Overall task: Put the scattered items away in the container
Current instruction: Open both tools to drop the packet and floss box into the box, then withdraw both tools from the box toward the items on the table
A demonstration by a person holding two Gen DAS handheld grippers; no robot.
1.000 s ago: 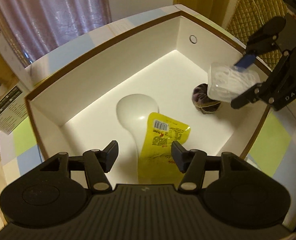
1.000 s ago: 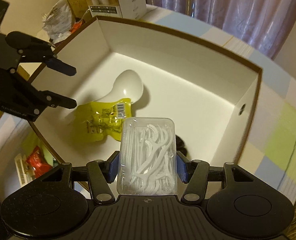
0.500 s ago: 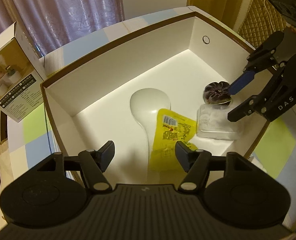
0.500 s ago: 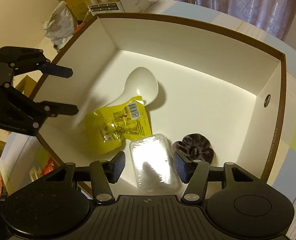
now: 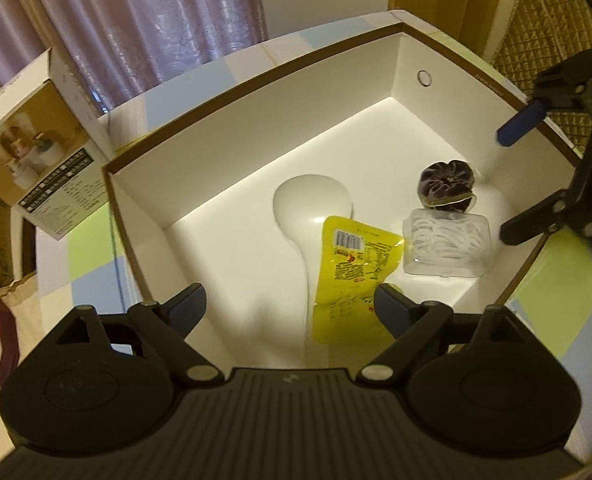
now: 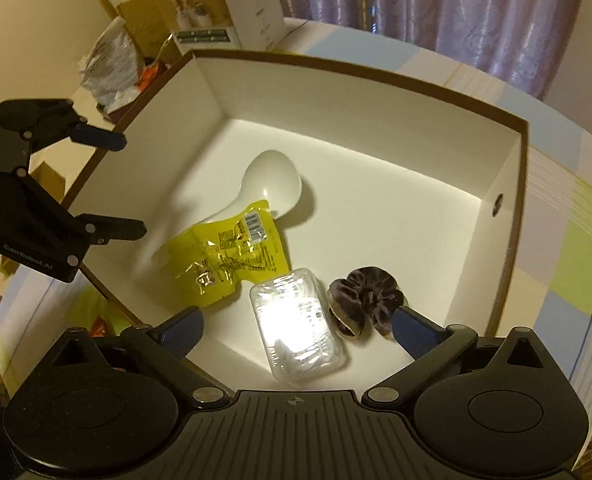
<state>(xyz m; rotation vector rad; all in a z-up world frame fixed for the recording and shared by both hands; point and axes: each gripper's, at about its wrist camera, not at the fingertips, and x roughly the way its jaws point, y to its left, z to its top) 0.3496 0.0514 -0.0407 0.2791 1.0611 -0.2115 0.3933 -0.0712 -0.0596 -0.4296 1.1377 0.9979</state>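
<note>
1. The left tongs (image 5: 289,306) were spread wide, their blue-padded tips well apart and holding nothing; they hung above the near edge of the white open-topped cardboard box with a brown rim (image 5: 255,76).
2. The right tongs (image 6: 298,326) were likewise spread wide and empty, their tips apart on either side of what lay below them, touching neither thing.
3. From the left wrist view the right tongs (image 5: 514,184) showed at the box's right rim, one blue tip high and one dark tip lower, the gap between them open.
4. From the right wrist view the left tongs (image 6: 129,186) showed at the box's left wall, also open.
5. The clear plastic rectangular case of white floss picks (image 6: 300,336) lay flat on the box floor, below and between the right tongs' tips.
6. The dark purple velvet scrunchie (image 6: 366,302) lay just beside that case, touching it or nearly so.
7. The yellow crinkled foil sachet with a barcode (image 6: 231,256) lay over the handle of the white plastic rice paddle (image 6: 273,184), its corner beside the case.
8. The box stood on a bench covered in pale blue, green and cream squares (image 6: 568,248), with a printed white product carton (image 5: 43,168) beyond its left corner.
</note>
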